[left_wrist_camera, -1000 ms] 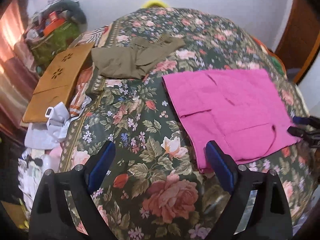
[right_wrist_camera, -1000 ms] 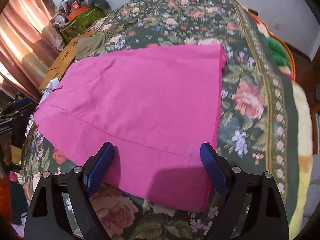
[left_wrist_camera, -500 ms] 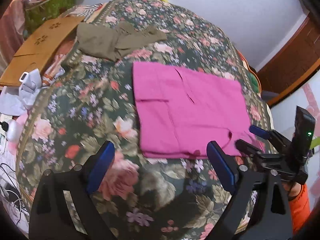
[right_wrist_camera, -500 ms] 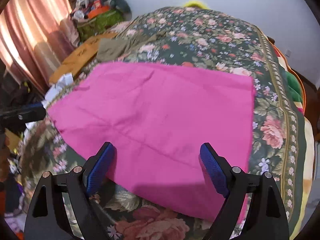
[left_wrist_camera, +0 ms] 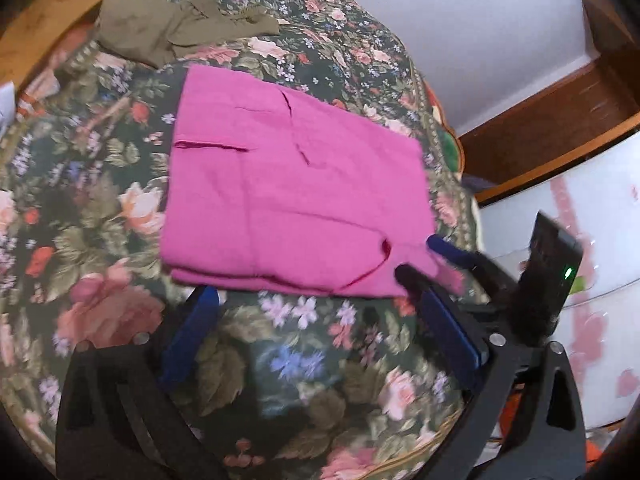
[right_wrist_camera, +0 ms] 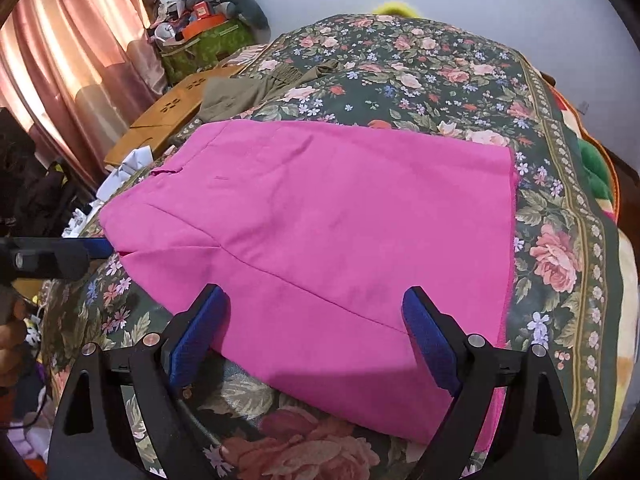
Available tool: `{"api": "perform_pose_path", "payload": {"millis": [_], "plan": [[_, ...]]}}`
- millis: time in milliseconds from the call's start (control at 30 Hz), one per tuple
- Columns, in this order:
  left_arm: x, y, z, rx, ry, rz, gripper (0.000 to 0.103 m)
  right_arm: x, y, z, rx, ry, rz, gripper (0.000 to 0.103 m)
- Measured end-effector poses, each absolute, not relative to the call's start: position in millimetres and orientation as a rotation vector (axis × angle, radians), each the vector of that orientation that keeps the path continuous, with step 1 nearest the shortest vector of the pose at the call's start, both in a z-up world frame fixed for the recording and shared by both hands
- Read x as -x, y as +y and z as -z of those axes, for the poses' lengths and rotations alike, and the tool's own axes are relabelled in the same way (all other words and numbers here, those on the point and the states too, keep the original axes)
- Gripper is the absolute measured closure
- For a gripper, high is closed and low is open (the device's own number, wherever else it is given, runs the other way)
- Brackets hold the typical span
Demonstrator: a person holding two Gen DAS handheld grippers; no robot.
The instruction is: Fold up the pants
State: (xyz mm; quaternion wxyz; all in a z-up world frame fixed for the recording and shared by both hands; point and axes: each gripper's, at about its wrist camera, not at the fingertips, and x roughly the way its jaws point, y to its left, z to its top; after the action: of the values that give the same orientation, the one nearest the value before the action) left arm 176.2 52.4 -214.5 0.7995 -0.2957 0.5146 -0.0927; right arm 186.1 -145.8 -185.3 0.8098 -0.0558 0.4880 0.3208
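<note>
Pants [right_wrist_camera: 320, 232] lie flat and folded on the bed [right_wrist_camera: 560, 240], near hem between my right gripper [right_wrist_camera: 316, 320] jaws, spread wide and gripping nothing — my left gripper [left_wrist_camera: 316, 320], just opened wider, hangs short of the edge, empty, ready for another fold.

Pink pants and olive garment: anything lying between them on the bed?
Nothing: only bare floral blanket separates the pink pants from the olive garment, clearest in the left wrist view.

Both grippers, left gripper [left_wrist_camera: 316, 328] and right gripper [right_wrist_camera: 316, 328]: black plastic frames, blue textured finger pads [right_wrist_camera: 430, 342], silver screws at pivots. Green LED on right's black box [left_wrist_camera: 554, 256].
</note>
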Motion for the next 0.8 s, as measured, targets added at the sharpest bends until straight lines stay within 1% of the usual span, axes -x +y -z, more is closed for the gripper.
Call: {"api": "perform_pose_path", "payload": {"millis": [100,167,200,233,267,333,367,400,433,533,633,800], "plan": [[-186.6,59.6,218.7,0.716,1.091,0.199,0.002,-184.9,-145.9,185.4,0.114,1.041,-0.686,0.014],[-193.2,60.4,217.9,0.721,1.089,0.198,0.004,-183.4,-145.7,185.0,0.115,1.037,-0.686,0.014],[-197.8,58.2,217.4,0.703,1.089,0.198,0.013,-183.2,-145.8,184.9,0.114,1.037,-0.685,0.014],[-202.2,54.5,216.6,0.667,1.095,0.181,0.025,-183.0,-146.0,184.9,0.113,1.038,-0.686,0.014],[-204.5,54.5,217.4,0.647,1.101,0.165,0.03,-183.1,-146.4,185.1,0.111,1.039,-0.687,0.014],[-209.2,49.5,215.8,0.575,1.105,0.109,0.051,-182.5,-147.4,185.0,0.104,1.041,-0.686,0.014],[-209.9,48.0,215.4,0.543,1.104,0.082,0.057,-182.7,-148.0,185.0,0.1,1.042,-0.686,0.014],[-209.4,48.2,216.6,0.523,1.102,0.066,0.068,-182.2,-148.9,185.1,0.095,1.043,-0.687,0.014],[-208.9,48.0,216.4,0.504,1.094,0.049,0.072,-181.9,-149.7,185.2,0.089,1.045,-0.688,0.014],[-203.7,50.5,216.7,0.493,1.064,0.033,0.079,-181.8,-153.2,185.1,0.075,1.048,-0.692,0.014],[-198.4,49.3,212.0,0.454,1.038,0.011,0.081,-180.3,-157.3,183.9,0.073,1.047,-0.69,0.014],[-188.9,38.7,191.2,0.25,0.973,-0.088,0.082,-176.5,-169.6,182.6,0.077,1.04,-0.675,0.014]]}}
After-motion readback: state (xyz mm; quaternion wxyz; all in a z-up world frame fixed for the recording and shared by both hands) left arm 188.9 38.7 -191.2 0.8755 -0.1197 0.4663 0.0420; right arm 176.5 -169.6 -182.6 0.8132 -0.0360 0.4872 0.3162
